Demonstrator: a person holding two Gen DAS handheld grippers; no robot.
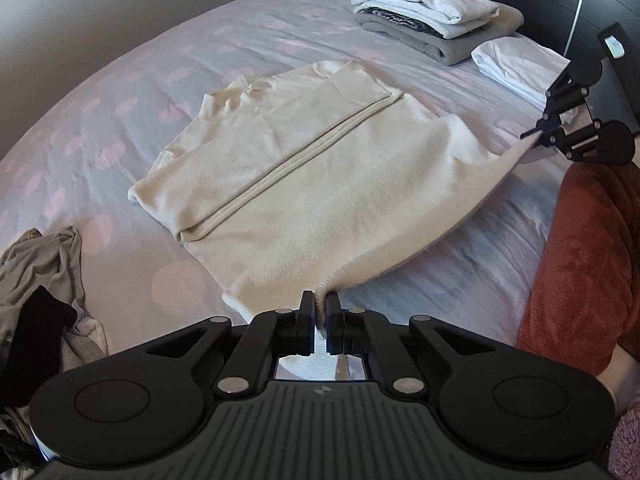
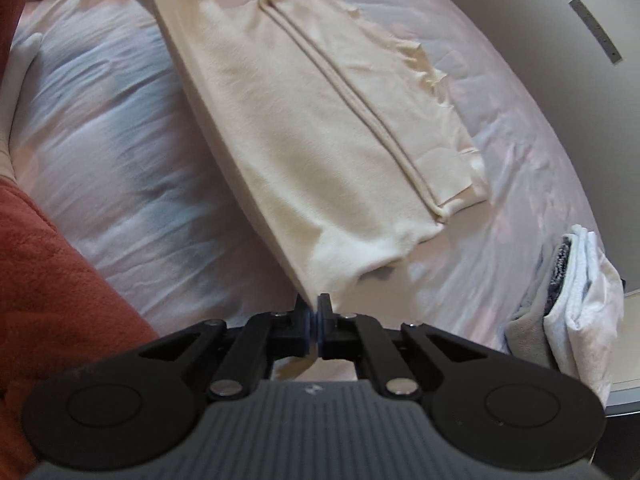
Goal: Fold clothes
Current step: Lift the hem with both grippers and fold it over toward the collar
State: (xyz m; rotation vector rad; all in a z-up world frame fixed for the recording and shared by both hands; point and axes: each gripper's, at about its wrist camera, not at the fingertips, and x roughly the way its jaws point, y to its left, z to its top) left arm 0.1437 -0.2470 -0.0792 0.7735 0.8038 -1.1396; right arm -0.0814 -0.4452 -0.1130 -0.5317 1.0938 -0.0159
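A cream sweater (image 1: 304,168) lies on the bed, partly folded, with a ribbed band running along its middle; it also shows in the right wrist view (image 2: 320,120). My left gripper (image 1: 320,306) is shut on one near corner of the sweater's edge. My right gripper (image 2: 314,310) is shut on the other corner; it shows in the left wrist view (image 1: 536,136) at the right. The edge between the two grippers is lifted off the bed and stretched taut.
The bed (image 1: 200,40) has a pale sheet with pink spots. A stack of folded clothes (image 1: 432,20) and a folded white item (image 1: 520,66) sit at the far right. Unfolded clothes (image 1: 44,272) lie at the left. A rust-red blanket (image 1: 580,264) lies at the near right.
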